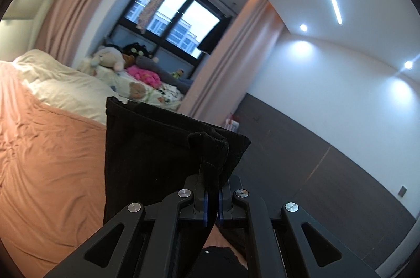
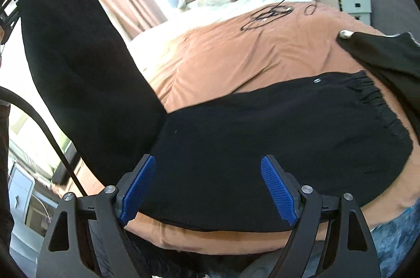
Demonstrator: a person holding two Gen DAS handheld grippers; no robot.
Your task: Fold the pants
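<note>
Black pants lie on an orange bedsheet, waistband at the right, with the leg end lifted high at the left. In the left wrist view my left gripper is shut on a bunched hem of the black pants, which hang up in front of it. My right gripper stands open just above the flat part of the pants, blue pads wide apart, nothing between them.
A black cable lies coiled on the bed's far side. Another dark garment lies at the right edge. Soft toys and pillows sit by the window. A white nightstand stands beyond the bed.
</note>
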